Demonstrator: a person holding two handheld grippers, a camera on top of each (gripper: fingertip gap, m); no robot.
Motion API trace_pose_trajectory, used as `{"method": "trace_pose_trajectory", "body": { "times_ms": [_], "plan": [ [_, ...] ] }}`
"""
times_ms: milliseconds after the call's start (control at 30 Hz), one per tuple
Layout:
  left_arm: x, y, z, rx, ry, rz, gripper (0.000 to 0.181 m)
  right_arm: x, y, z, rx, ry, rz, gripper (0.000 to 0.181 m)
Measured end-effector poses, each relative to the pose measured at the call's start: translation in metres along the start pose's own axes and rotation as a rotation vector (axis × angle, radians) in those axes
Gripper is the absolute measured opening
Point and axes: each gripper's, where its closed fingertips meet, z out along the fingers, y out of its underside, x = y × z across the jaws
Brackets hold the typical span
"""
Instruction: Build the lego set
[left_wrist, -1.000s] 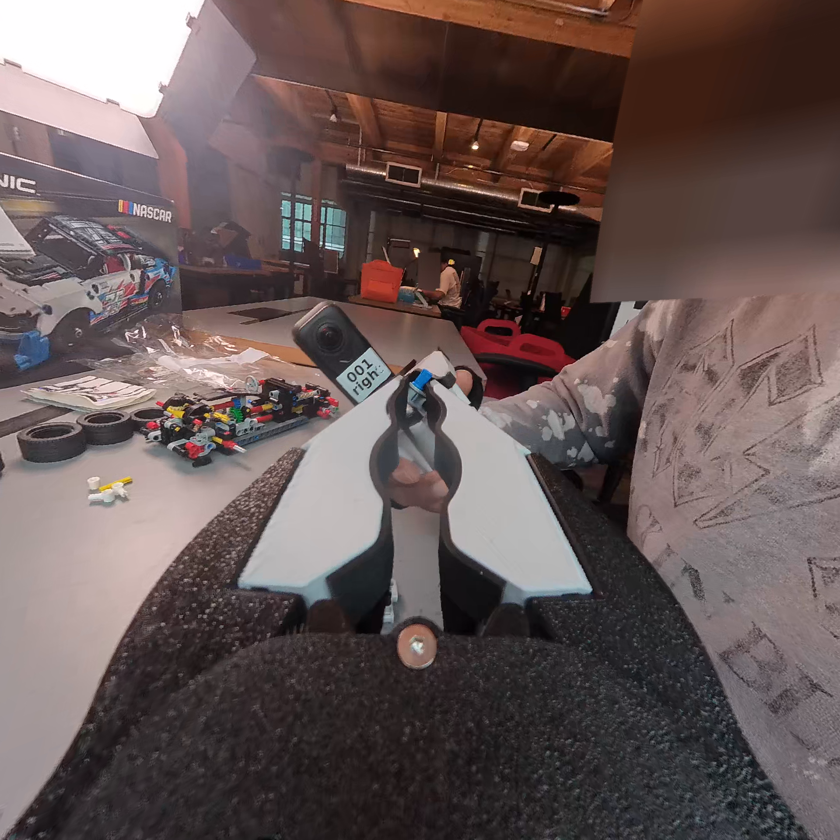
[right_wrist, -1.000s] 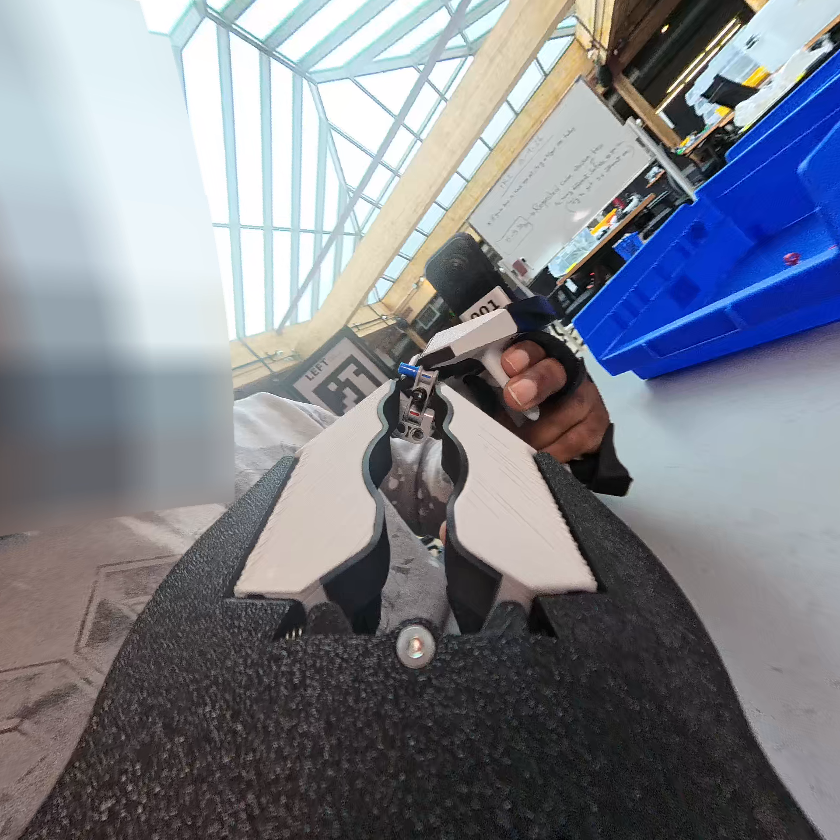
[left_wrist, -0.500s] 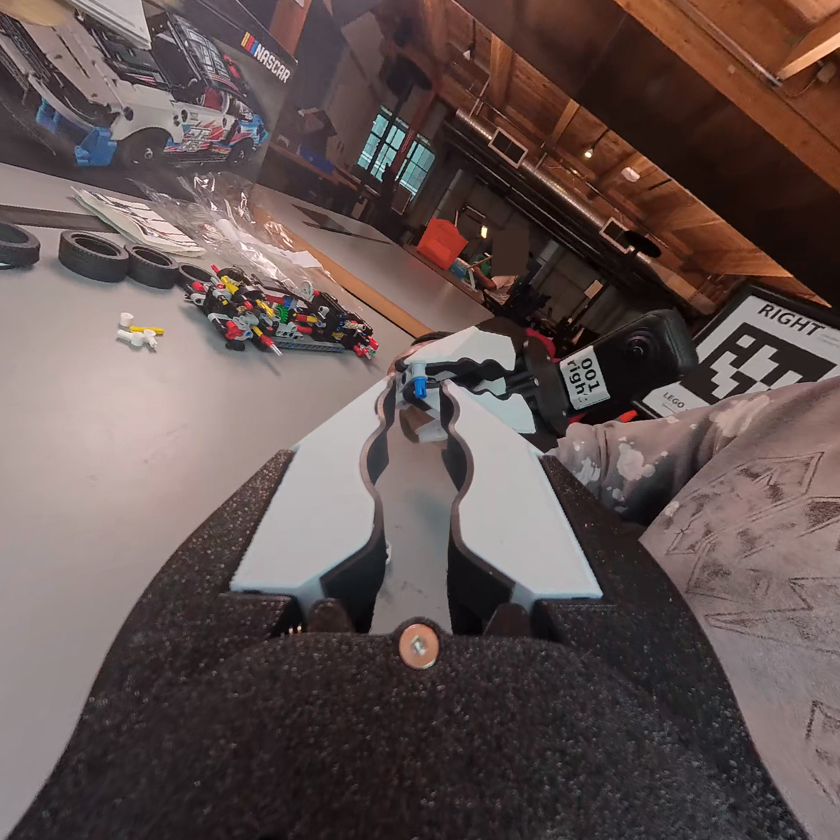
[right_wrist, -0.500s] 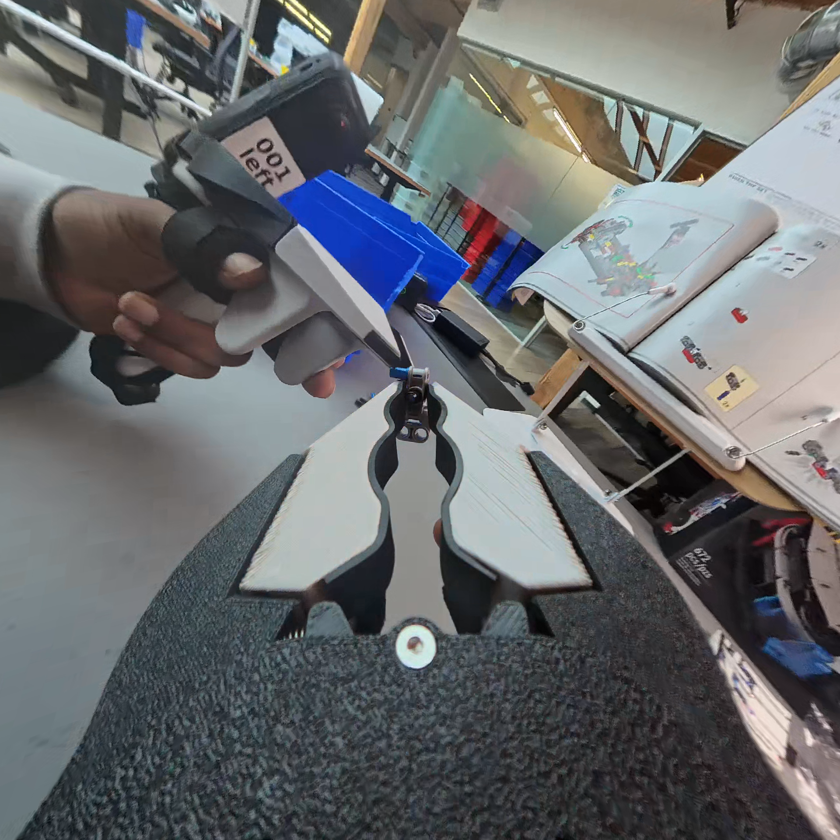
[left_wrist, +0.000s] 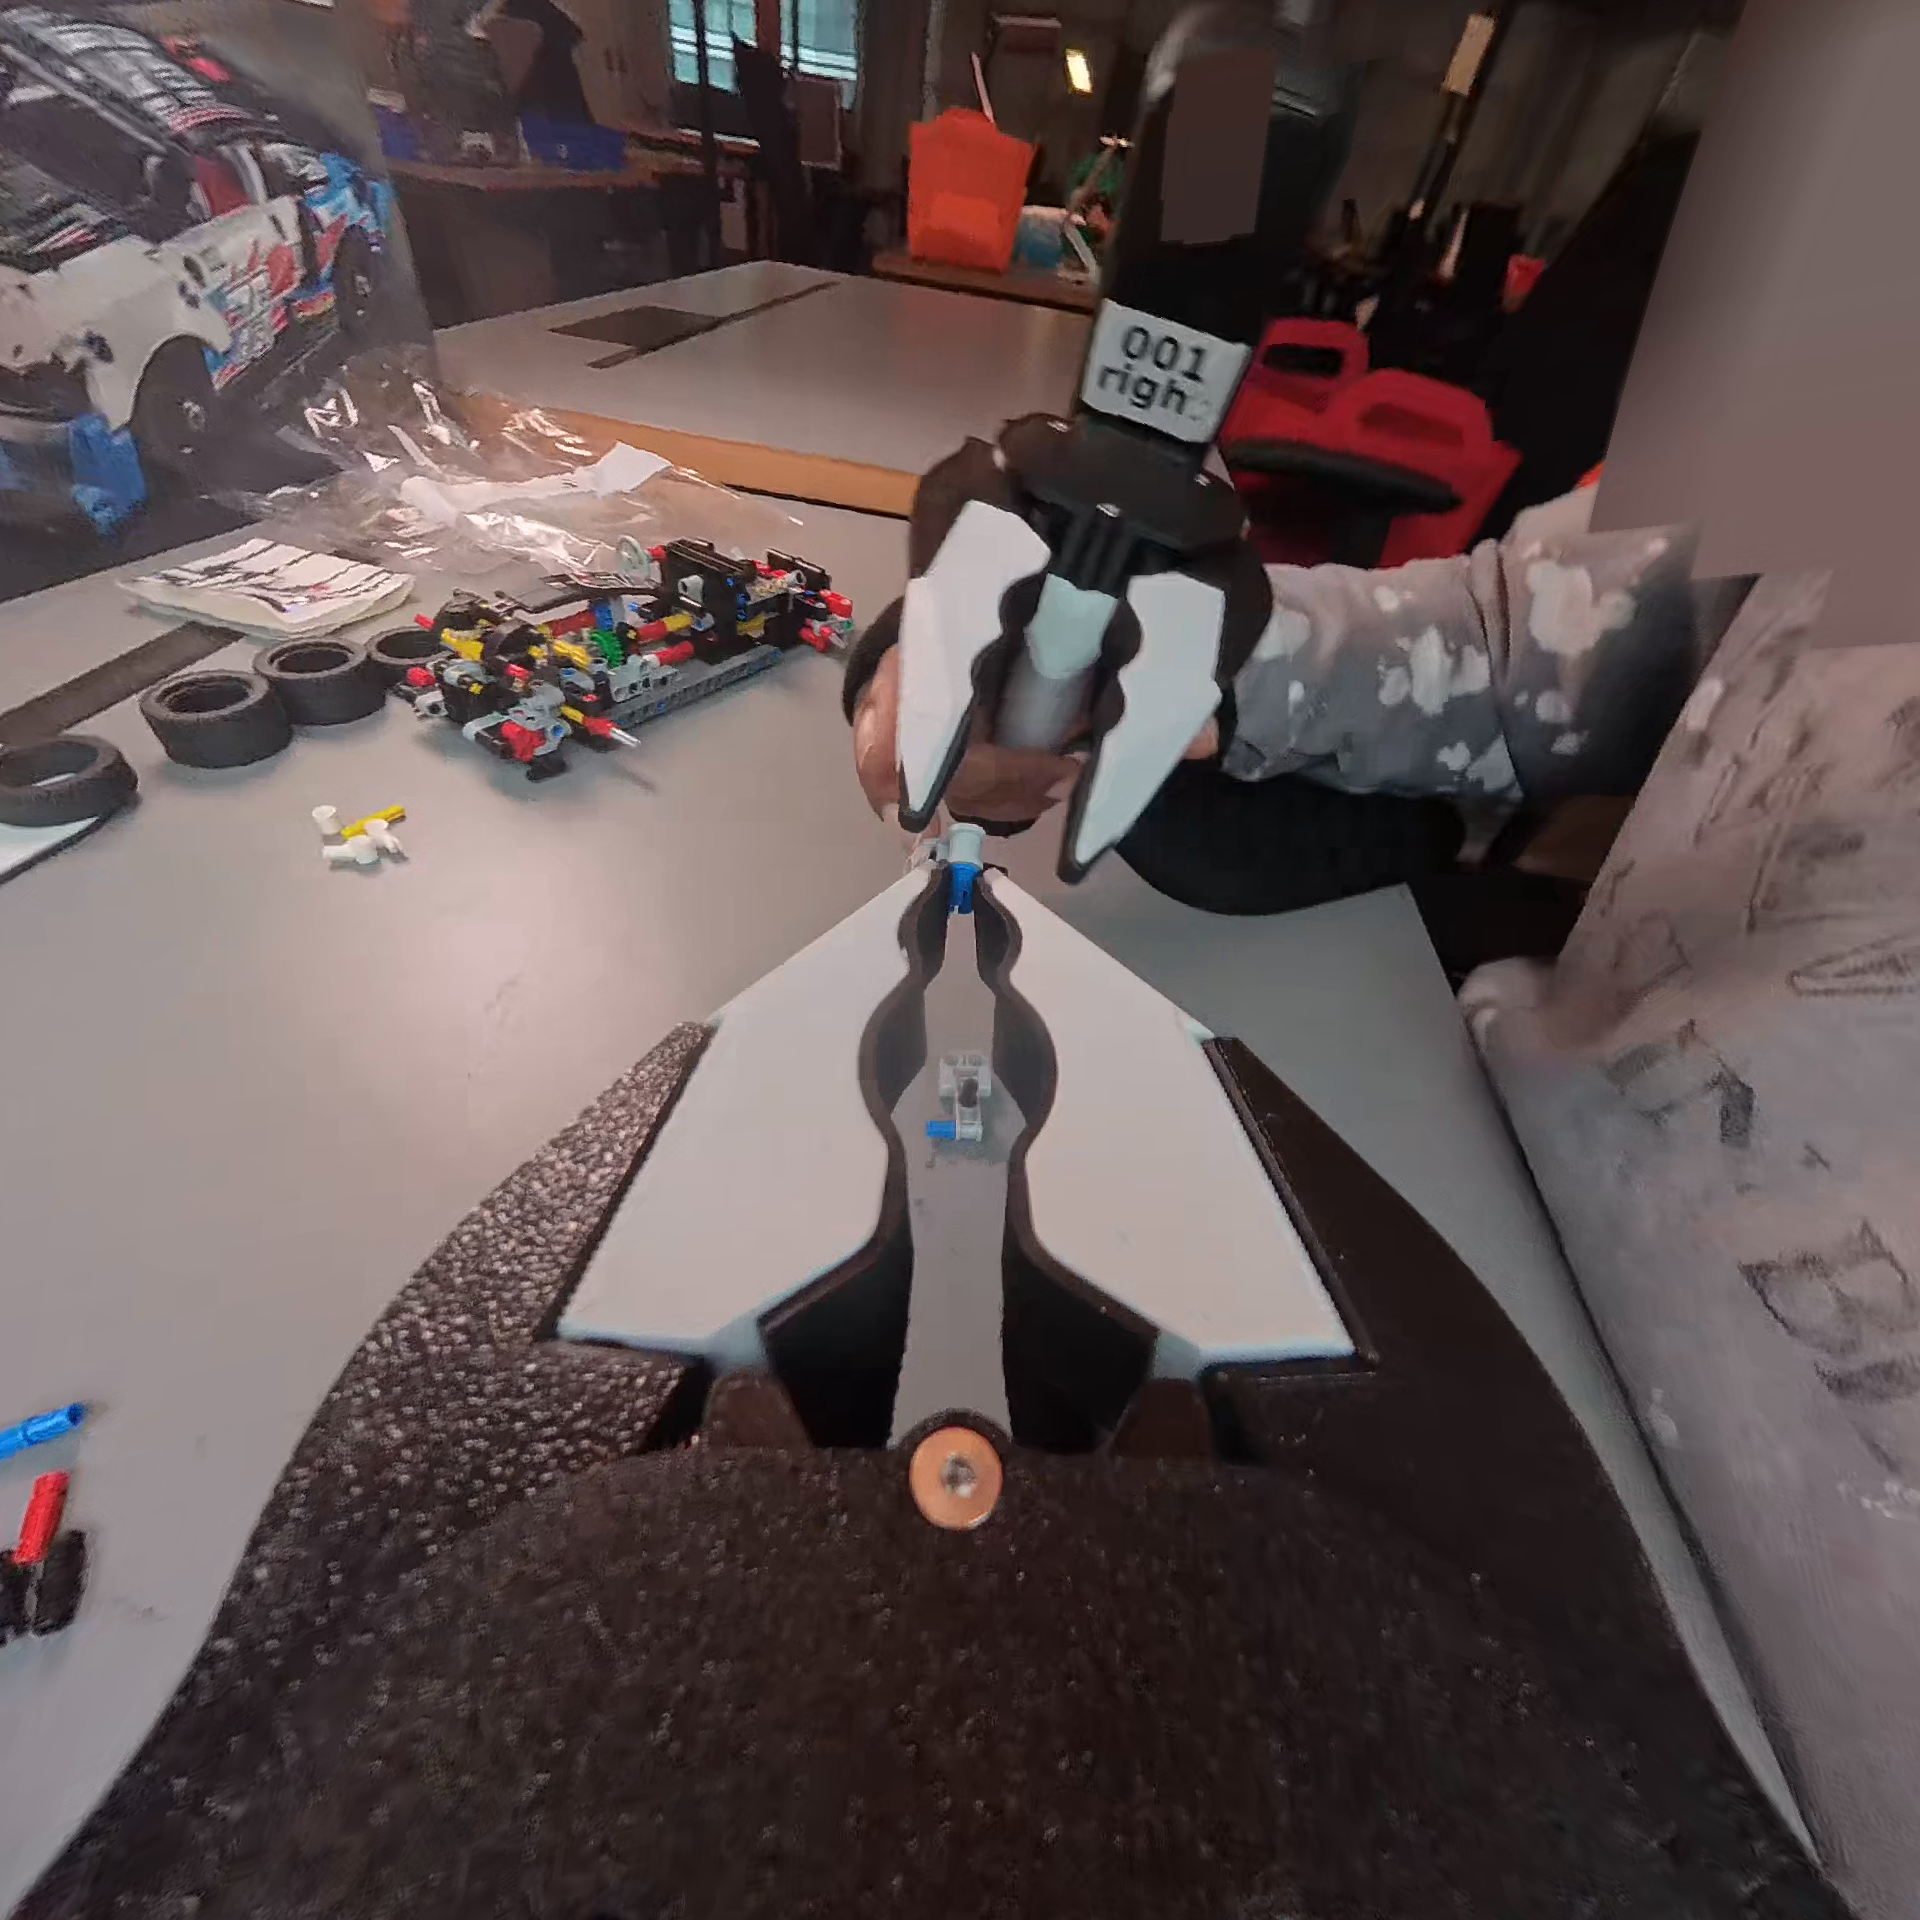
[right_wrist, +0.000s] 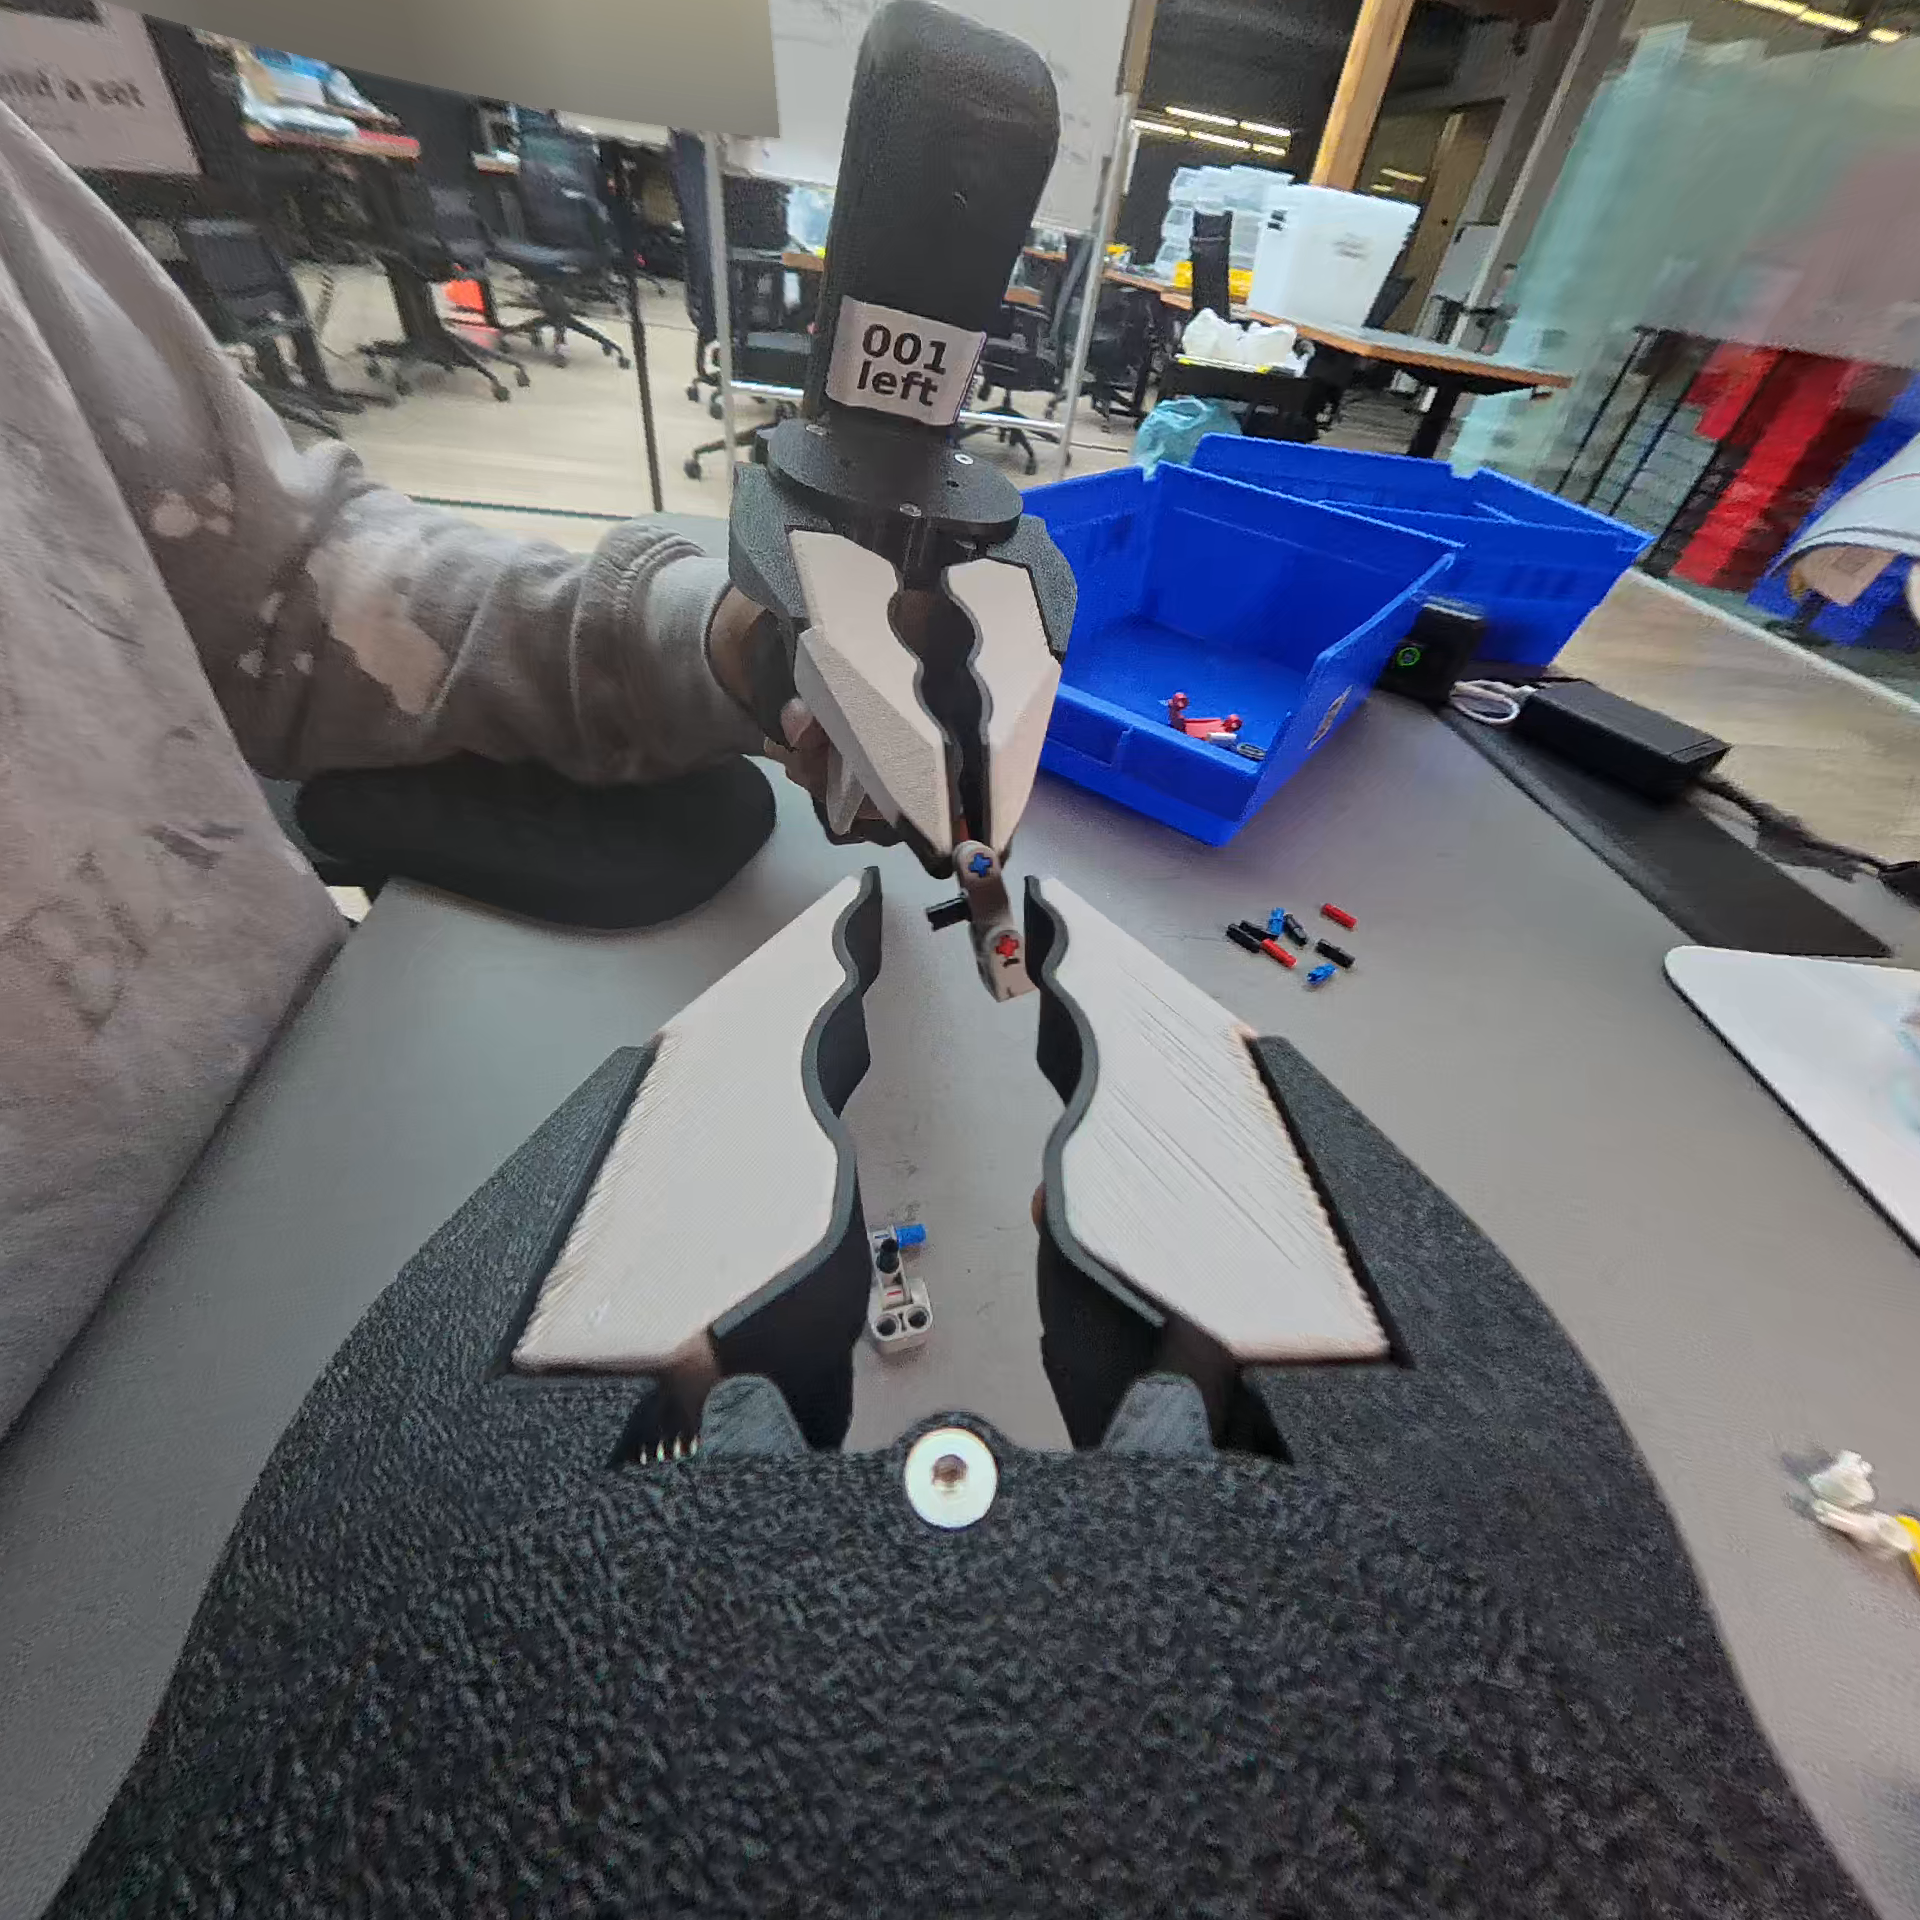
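Observation:
My left gripper (left_wrist: 961, 883) is shut on a small grey beam (right_wrist: 992, 925) with a blue pin, a black pin and a red axle. In the left wrist view only the beam's blue-pinned end (left_wrist: 964, 847) shows. My right gripper (right_wrist: 951, 894) is open, its fingers either side of the beam's lower end without gripping it. The two grippers point tip to tip above the grey table (right_wrist: 1455, 1039). The right gripper (left_wrist: 992, 847) also shows in the left wrist view, and the left gripper (right_wrist: 971, 842) in the right wrist view. A second small grey piece (right_wrist: 899, 1288) with a blue pin lies on the table under them, also seen in the left wrist view (left_wrist: 961, 1101).
A part-built car chassis (left_wrist: 623, 644), black tyres (left_wrist: 218, 717), white and yellow pieces (left_wrist: 358, 831), plastic bags and the set's box (left_wrist: 156, 260) are at the left. Blue bins (right_wrist: 1226, 623), loose pins (right_wrist: 1288, 940) and a black adapter (right_wrist: 1621, 727) are at the right. The tips of both grippers are at nearly the same place.
My right gripper was shut on a small grey piece and is now open; such a piece now lies on the table. Both grippers have tilted down towards the table. The left stays shut.

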Motion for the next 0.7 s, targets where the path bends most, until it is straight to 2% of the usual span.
{"method": "trace_pose_trajectory", "body": {
  "times_ms": [167, 300, 700],
  "plan": [
    [0.013, 0.012, 0.006, -0.071, 0.039, 0.078, 0.003, -0.011, 0.015, 0.0, -0.07, -0.055, -0.05, 0.01],
    [0.02, 0.02, 0.008, -0.112, 0.068, 0.103, 0.002, -0.019, 0.021, 0.002, -0.108, -0.08, -0.112, 0.007],
    [0.019, 0.005, 0.007, -0.077, 0.046, 0.123, 0.002, -0.016, 0.003, -0.007, -0.062, -0.079, -0.125, 0.003]
  ]
}}
